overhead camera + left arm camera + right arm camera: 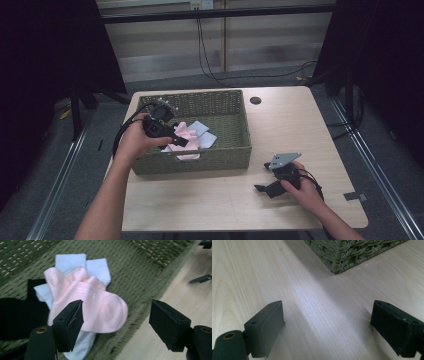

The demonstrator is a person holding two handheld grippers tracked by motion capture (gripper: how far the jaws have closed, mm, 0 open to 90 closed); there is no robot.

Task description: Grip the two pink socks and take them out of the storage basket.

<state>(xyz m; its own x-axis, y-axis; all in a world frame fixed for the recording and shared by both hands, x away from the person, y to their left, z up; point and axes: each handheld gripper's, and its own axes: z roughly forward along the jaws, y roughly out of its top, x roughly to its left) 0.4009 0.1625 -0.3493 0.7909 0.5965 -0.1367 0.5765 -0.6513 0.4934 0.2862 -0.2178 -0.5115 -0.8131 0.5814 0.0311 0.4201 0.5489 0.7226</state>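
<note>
The pale pink sock [95, 307] lies just under the wide-open left gripper [116, 322] in the olive woven basket [235, 150] — its toe between the jaws — while the right gripper [327, 327], also wide, is well apart.

High view: fixed above the near edge of the tabletop [300, 125], facing forward and down, far enough to take in the whole woven basket [200, 162], both forearms and the floor beyond. Left gripper view: rides on the left hand-held gripper [116, 320], looking steeply down, close, between its two parted jaws onto the socks [100, 307] on the basket floor [140, 272], with a strip of tabletop [180, 302] at right. Right gripper view: rides on the right hand-held gripper [327, 325], low and near the tabletop [312, 305], facing a basket corner [342, 257]. All three views share basket and tabletop.
</note>
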